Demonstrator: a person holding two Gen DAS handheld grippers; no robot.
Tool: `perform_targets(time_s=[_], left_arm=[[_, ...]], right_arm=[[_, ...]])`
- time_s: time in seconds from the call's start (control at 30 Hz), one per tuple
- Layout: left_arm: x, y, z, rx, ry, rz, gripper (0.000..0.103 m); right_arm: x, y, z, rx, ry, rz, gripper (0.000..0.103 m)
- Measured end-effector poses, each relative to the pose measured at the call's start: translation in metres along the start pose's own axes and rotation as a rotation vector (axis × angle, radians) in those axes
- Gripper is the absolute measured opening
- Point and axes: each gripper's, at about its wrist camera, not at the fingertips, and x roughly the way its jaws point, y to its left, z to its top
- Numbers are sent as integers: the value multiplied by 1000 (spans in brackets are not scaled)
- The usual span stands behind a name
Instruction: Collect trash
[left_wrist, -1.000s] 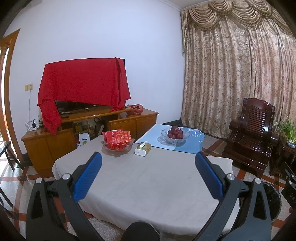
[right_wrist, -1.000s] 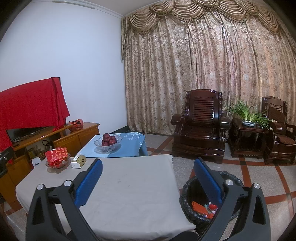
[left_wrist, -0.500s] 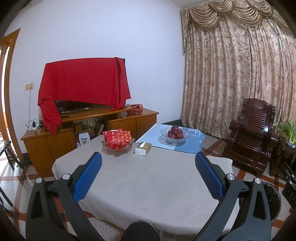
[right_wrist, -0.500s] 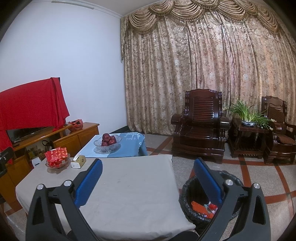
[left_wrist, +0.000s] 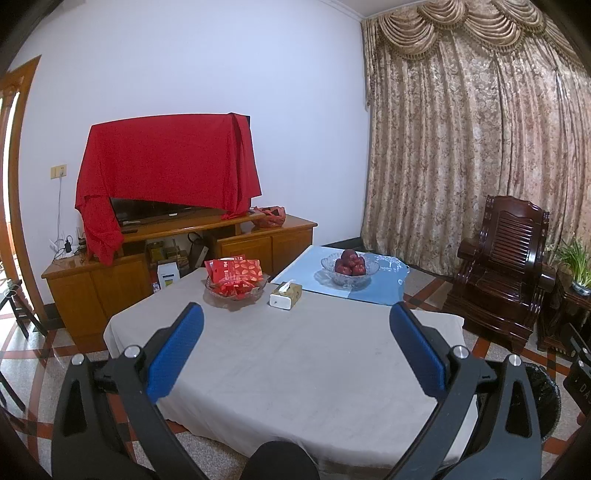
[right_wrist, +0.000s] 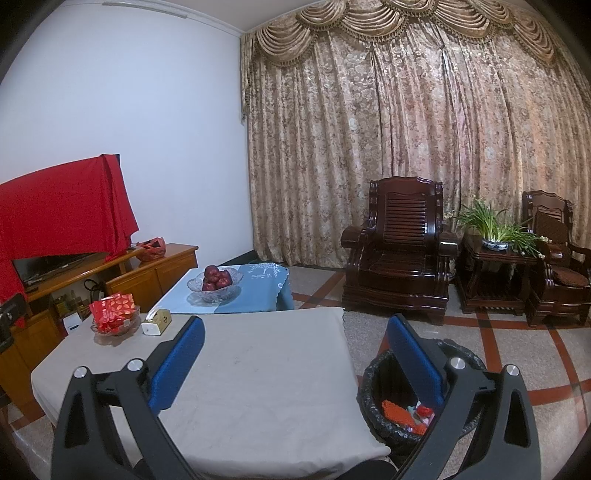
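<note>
The table, draped in a grey cloth, fills the middle of both views, its near half bare; its right edge drops to open tiled floor. At 1 o'clock in the right wrist view stands a dark wooden armchair, well apart from the table. The trash bin, lined with a black bag, sits on the floor at 5 o'clock just beside the table's right edge, red and orange trash inside. At 12 o'clock in the left wrist view sit a glass bowl of apples, a dish of red packets and a tissue box; no writing is legible. The left gripper and right gripper hover with jaws wide apart, holding nothing.
</note>
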Motion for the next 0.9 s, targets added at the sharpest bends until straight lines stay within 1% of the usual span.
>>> perform_targets(time_s=[0.9], left_arm=[[-4,-3,-3,-2,2,-1,98]], right_arm=[[0,1,0,-2,4,0,97]])
